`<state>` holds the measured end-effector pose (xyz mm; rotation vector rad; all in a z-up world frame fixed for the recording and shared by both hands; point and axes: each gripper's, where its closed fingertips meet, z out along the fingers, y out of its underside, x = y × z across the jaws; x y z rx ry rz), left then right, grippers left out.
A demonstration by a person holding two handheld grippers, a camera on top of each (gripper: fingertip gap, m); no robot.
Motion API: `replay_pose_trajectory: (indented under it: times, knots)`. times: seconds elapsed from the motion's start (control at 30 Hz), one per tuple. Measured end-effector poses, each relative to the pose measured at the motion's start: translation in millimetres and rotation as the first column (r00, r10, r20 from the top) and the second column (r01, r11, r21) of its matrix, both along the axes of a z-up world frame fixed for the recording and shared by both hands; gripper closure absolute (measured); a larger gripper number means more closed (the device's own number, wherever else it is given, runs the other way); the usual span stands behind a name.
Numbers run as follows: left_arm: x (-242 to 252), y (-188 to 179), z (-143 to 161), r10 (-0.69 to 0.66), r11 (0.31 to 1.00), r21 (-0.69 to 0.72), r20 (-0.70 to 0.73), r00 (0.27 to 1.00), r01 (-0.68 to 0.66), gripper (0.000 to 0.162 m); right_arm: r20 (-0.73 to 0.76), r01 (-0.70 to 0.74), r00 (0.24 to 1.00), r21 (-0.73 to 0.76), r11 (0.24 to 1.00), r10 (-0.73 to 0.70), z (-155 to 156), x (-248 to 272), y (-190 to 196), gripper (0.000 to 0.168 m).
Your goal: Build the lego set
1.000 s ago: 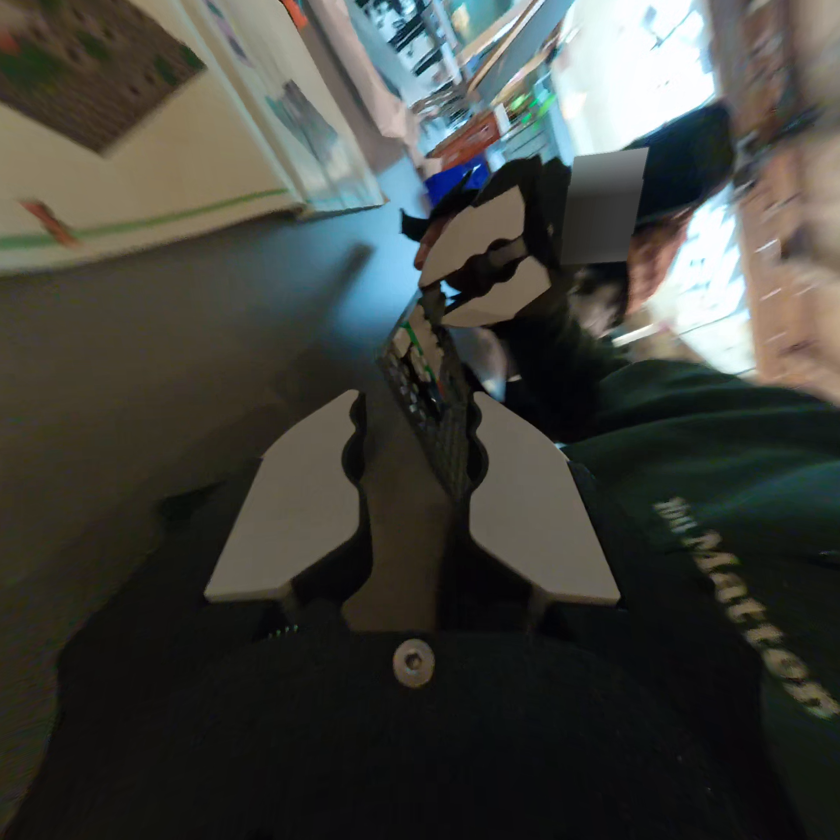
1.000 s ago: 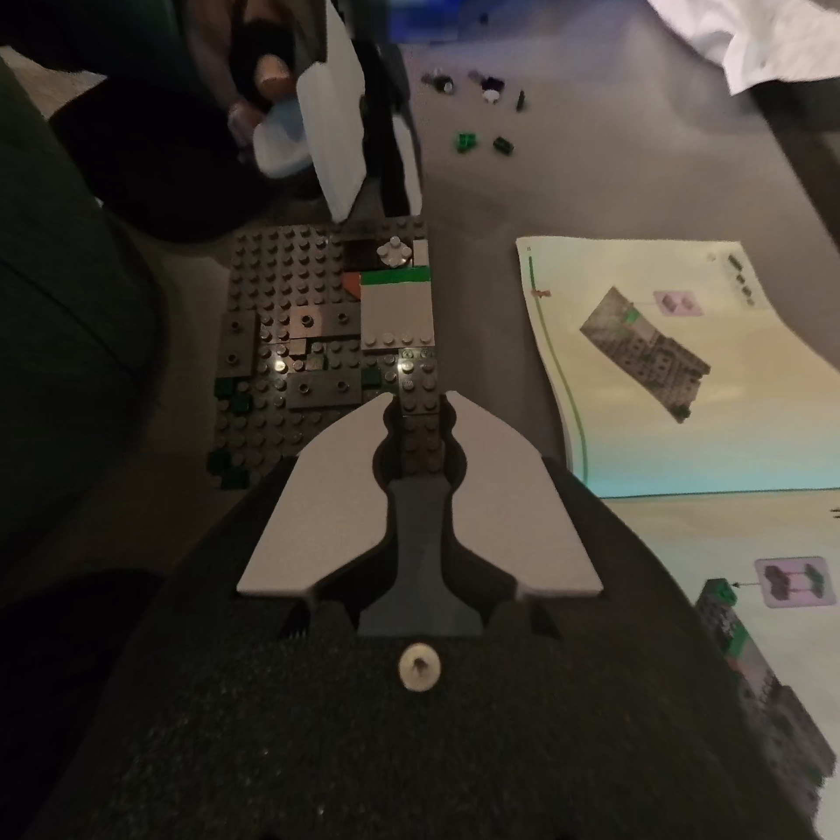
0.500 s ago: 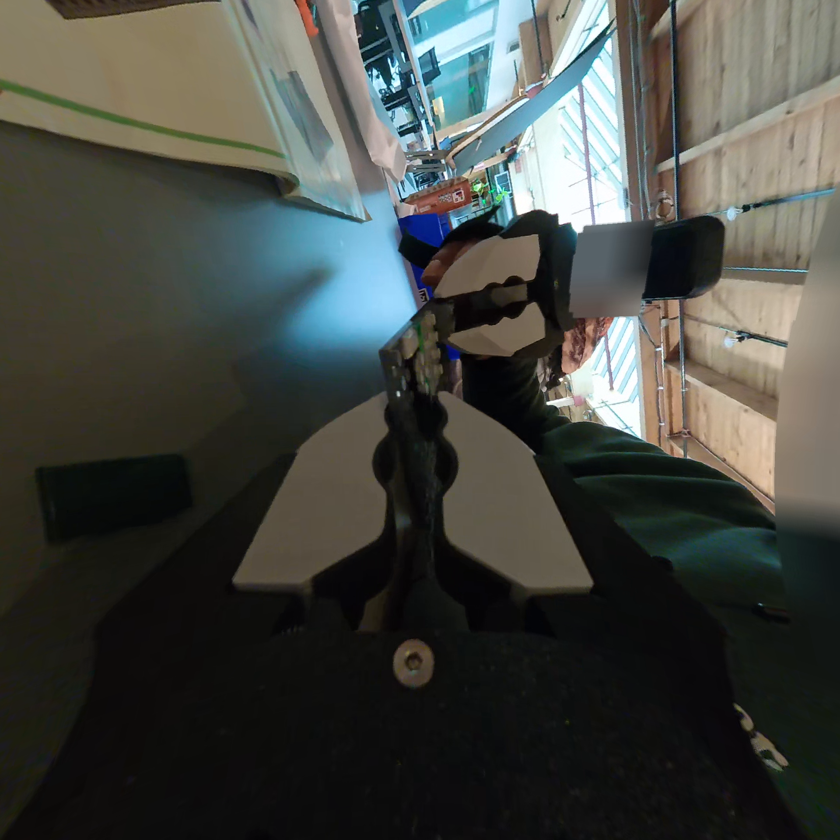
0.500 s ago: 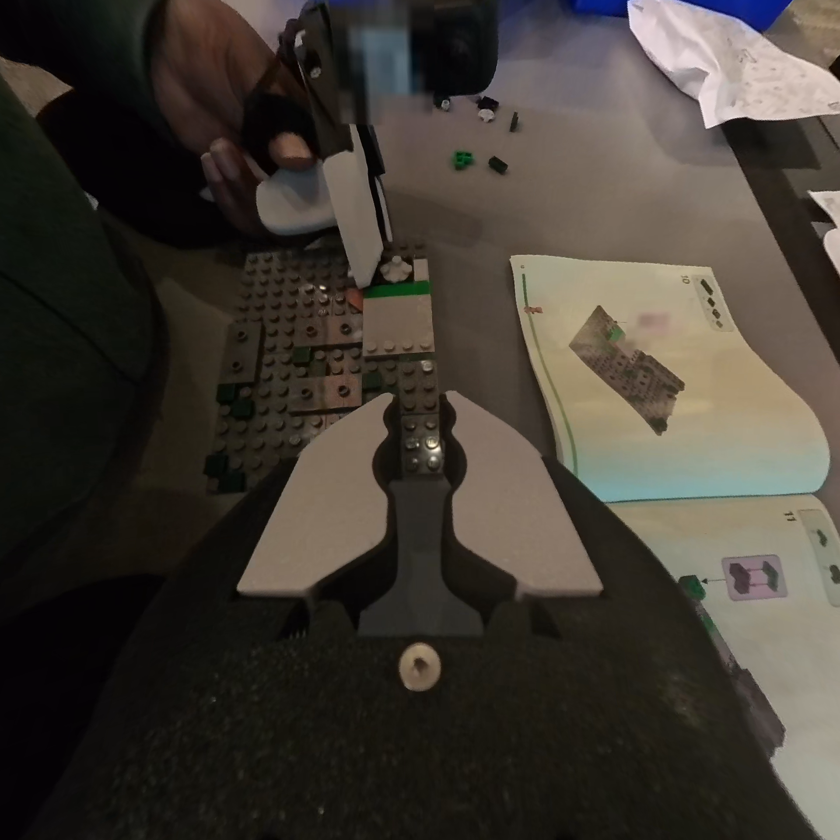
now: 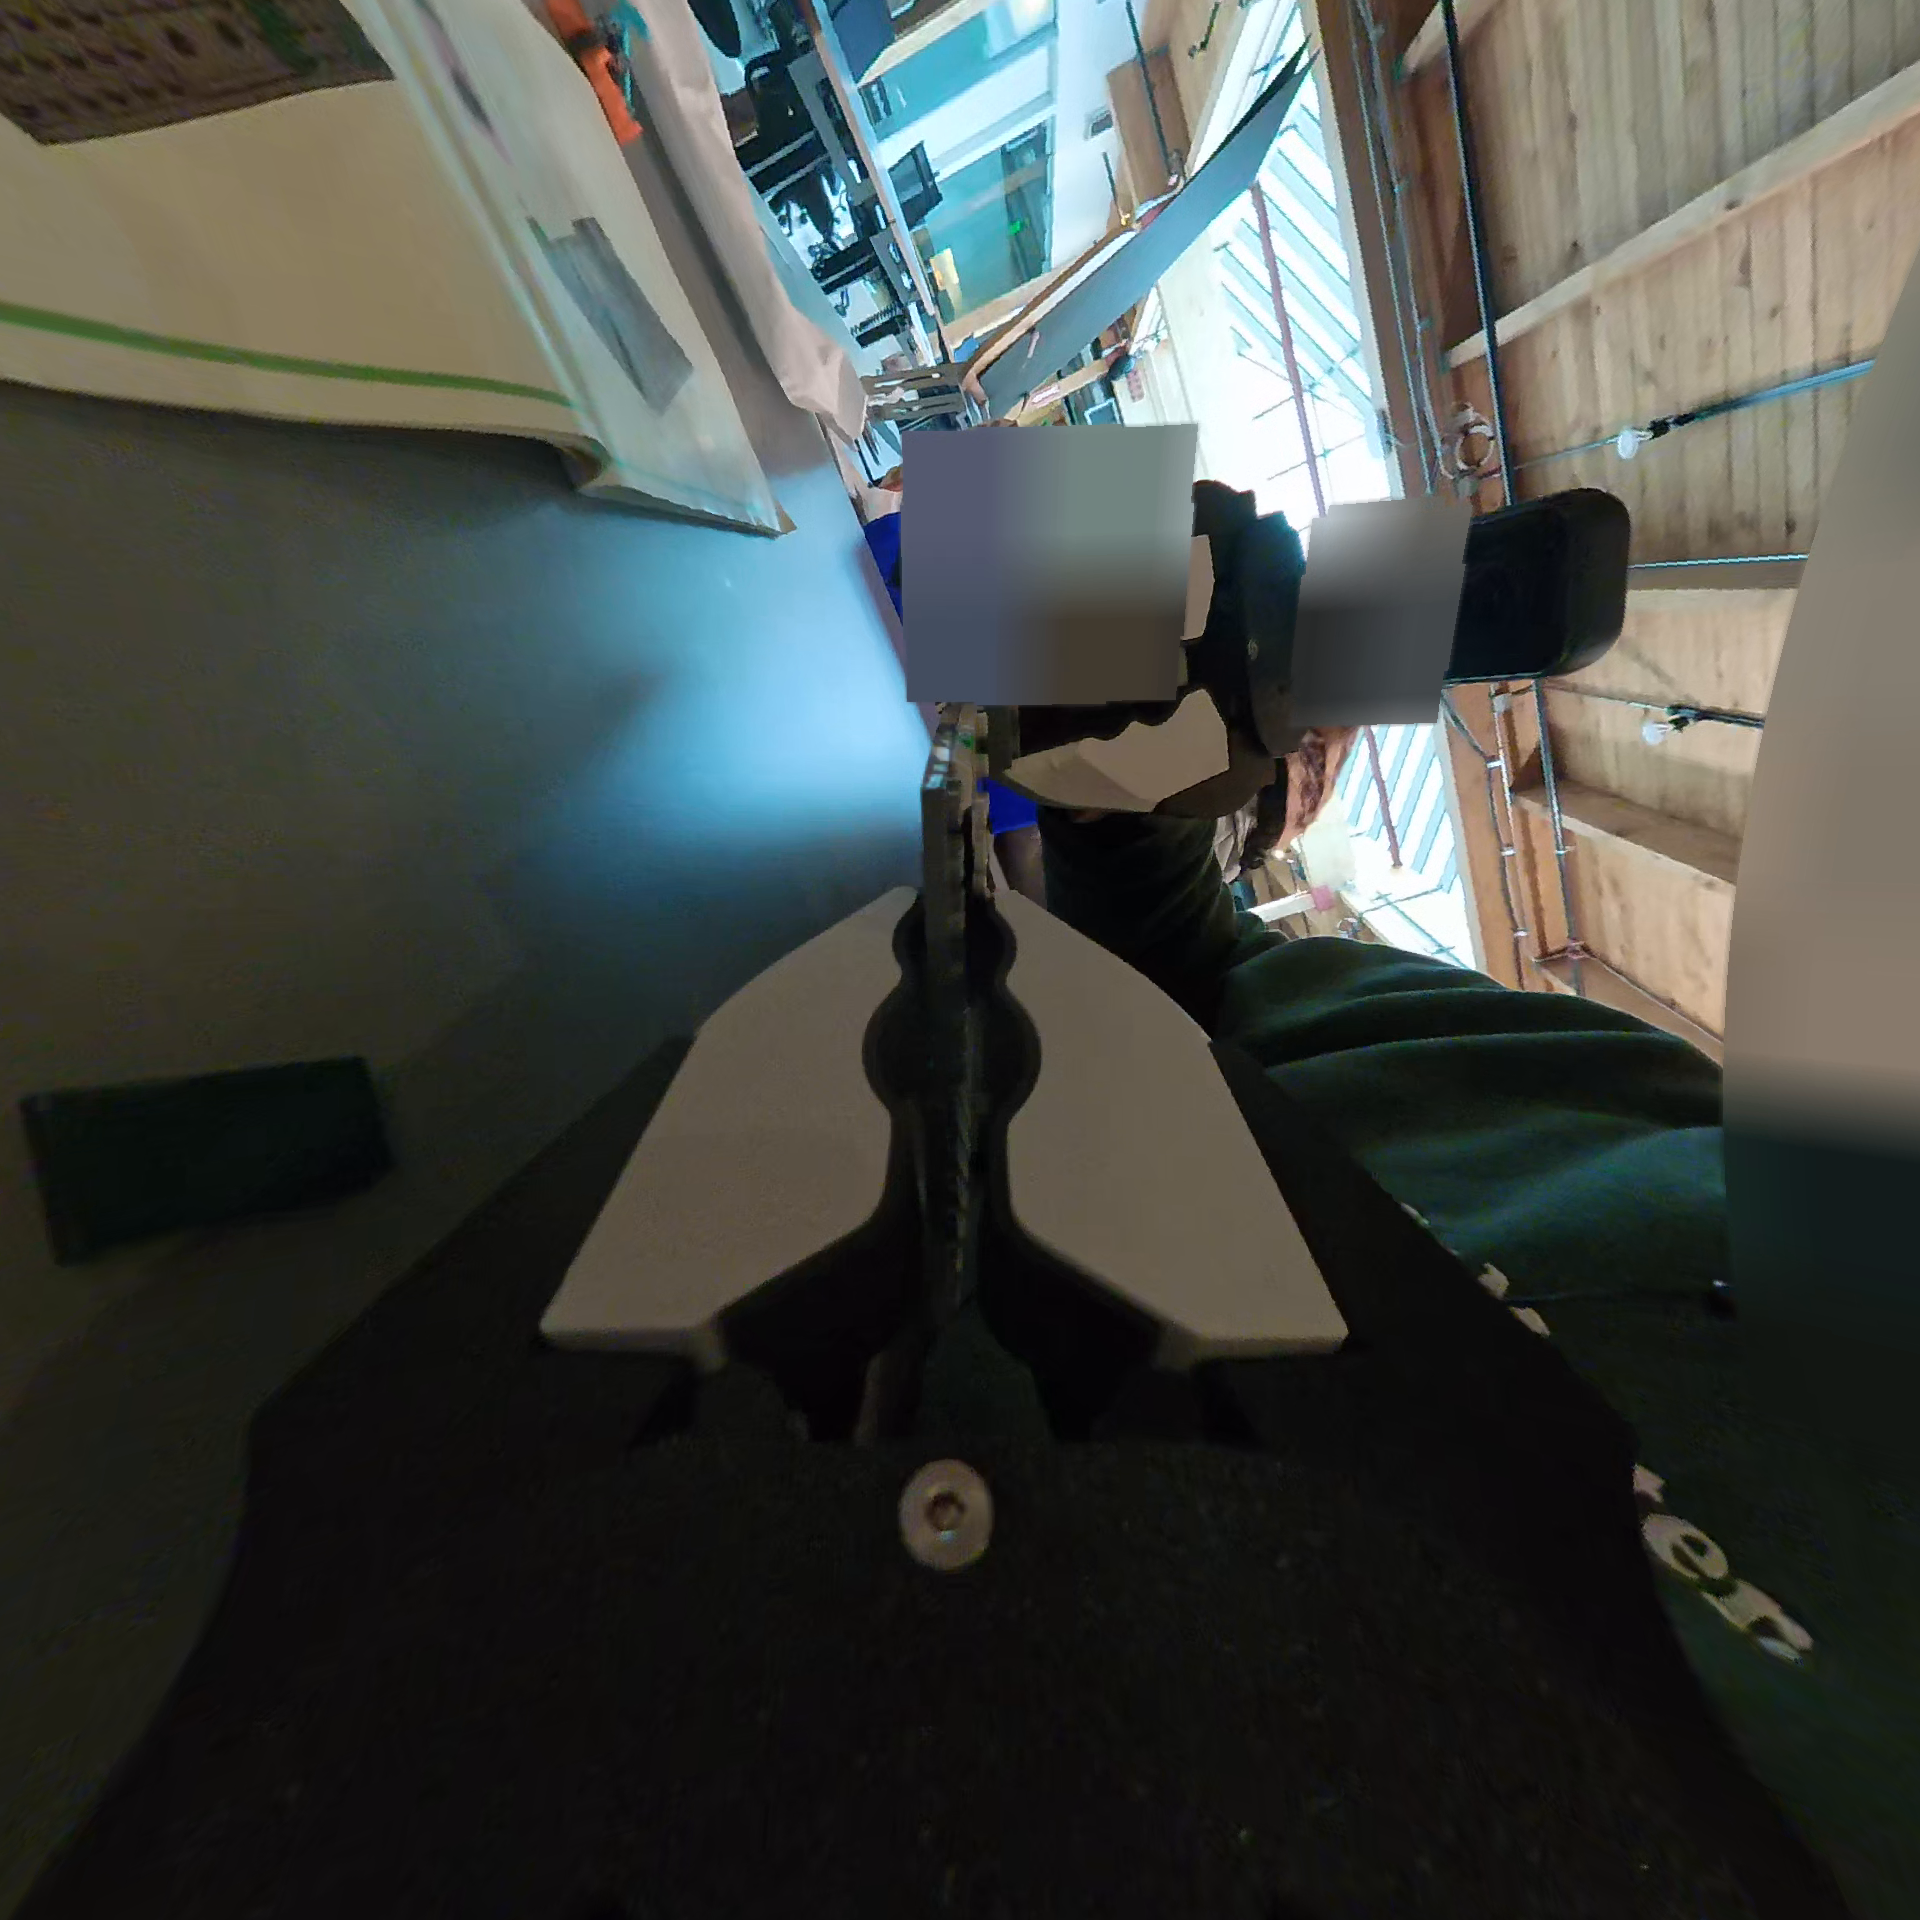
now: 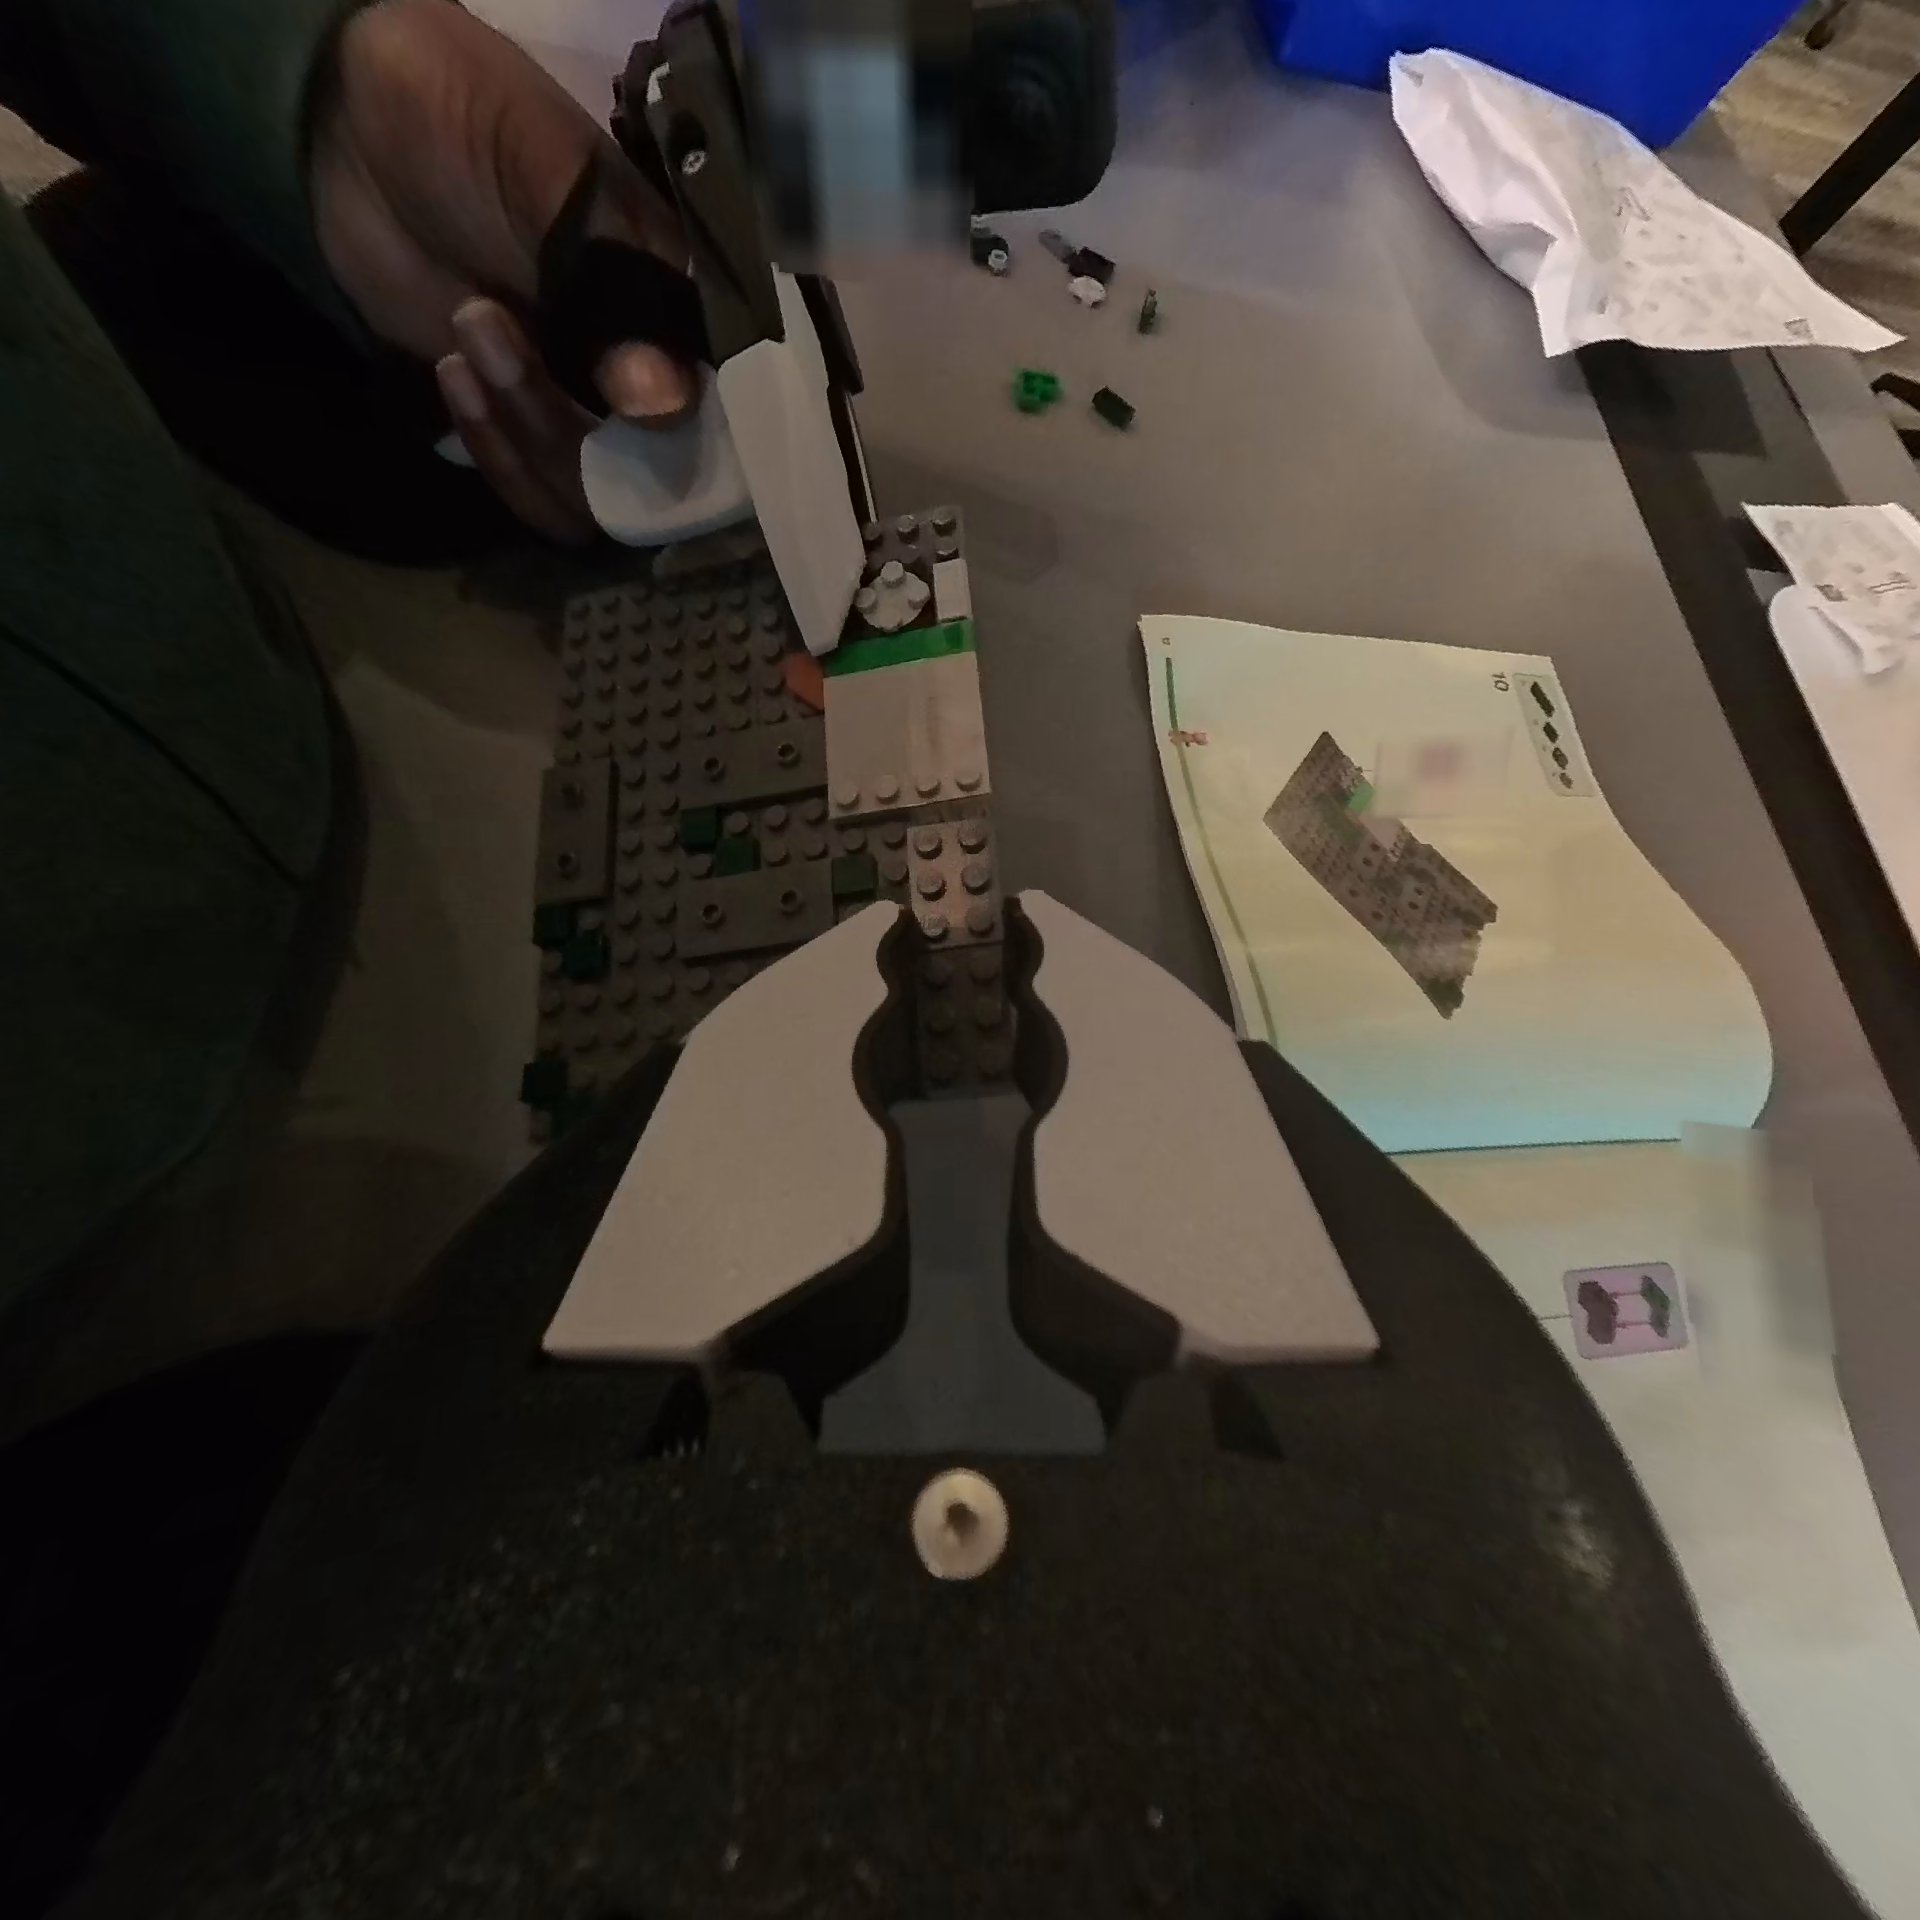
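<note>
The lego build is a dark grey studded baseplate (image 6: pixel 665 727) with a tan plate (image 6: pixel 904 738), a green strip (image 6: pixel 904 649), a white round piece (image 6: pixel 890 597) and small dark green bricks. My right gripper (image 6: pixel 956 909) is shut on a two-stud-wide grey strip at the plate's near edge. My left gripper (image 6: pixel 821 540), held by a hand, clamps the far edge. In the left wrist view my left gripper (image 5: pixel 954 914) is shut on the plate (image 5: pixel 948 831), seen edge-on. One finger of the right gripper (image 5: pixel 1101 764) shows at its far end.
An open instruction booklet (image 6: pixel 1455 883) lies right of the plate and also shows in the left wrist view (image 5: pixel 260 260). Loose small pieces (image 6: pixel 1039 390) lie beyond the plate. A crumpled white bag (image 6: pixel 1590 229) sits far right near the table edge. A dark flat piece (image 5: pixel 208 1153) lies on the table. There is about 6 cm between the tips of the two grippers. Measured from the fingertips, the dark flat piece (image 5: pixel 208 1153) is 10 cm or so from the left gripper and 15 cm from the right.
My left gripper has closed from open onto the plate's far edge and rolled, so the plate now shows edge-on. The right gripper kept its hold and its view has risen slightly.
</note>
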<state>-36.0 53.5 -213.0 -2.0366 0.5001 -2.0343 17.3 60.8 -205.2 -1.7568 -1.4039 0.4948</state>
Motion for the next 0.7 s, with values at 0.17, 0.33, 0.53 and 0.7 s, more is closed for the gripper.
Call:
replay_pose_trajectory:
  times: [0.17, 0.33, 0.53, 0.7]
  knots:
    - [-2, -3, 4, -0.015, 1.000, 0.006, 0.023, 1.000, 0.015, 0.154, -0.015, -0.003, 1.000, 0.006, 1.000, 0.003, 5, -1, -3, 0.153]
    - [-2, -3, 13, 0.000, 1.000, 0.027, 0.068, 0.998, -0.002, 0.155, -0.019, 0.000, 1.000, 0.034, 0.999, 0.001, 10, -2, -4, 0.153]
    - [-3, -11, 20, -0.032, 0.997, 0.066, 0.085, 0.996, 0.026, 0.139, -0.027, 0.003, 1.000, 0.043, 0.999, -0.002, 12, -4, -3, 0.152]
    - [-3, -9, 18, -0.025, 0.997, 0.068, 0.081, 0.996, 0.019, 0.152, -0.028, 0.003, 1.000, 0.053, 0.999, -0.001, 14, -7, -4, 0.153]
